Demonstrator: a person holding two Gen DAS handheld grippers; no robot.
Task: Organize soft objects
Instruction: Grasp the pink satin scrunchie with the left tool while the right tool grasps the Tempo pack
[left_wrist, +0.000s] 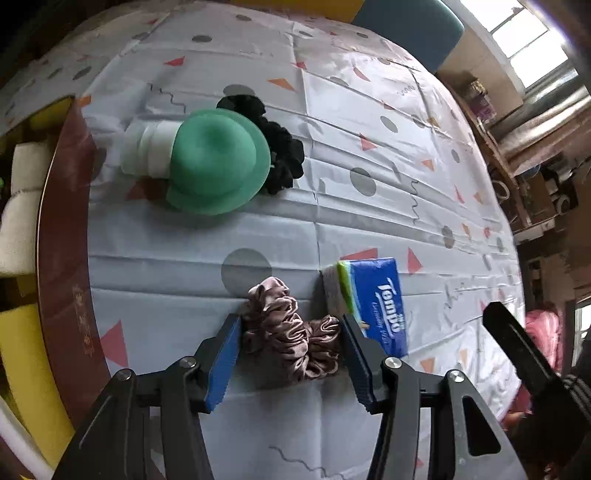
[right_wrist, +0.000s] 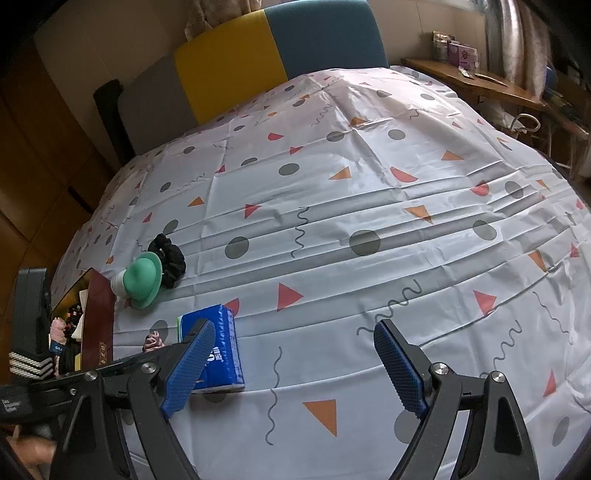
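Lay crumpled between the spread, non-pinching fingers of the left gripper (left_wrist: 291, 350), the pink satin scrunchie (left_wrist: 291, 332), long axis spanning pad to pad, just left of the Tempo tissue pack (left_wrist: 373, 302); hovered farther off, empty and wide-spread, right gripper (right_wrist: 295, 365).

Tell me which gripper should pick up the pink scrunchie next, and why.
Left. The left gripper already straddles the pink scrunchie, one finger on each side. The right gripper hangs open over bare tablecloth, away from it.
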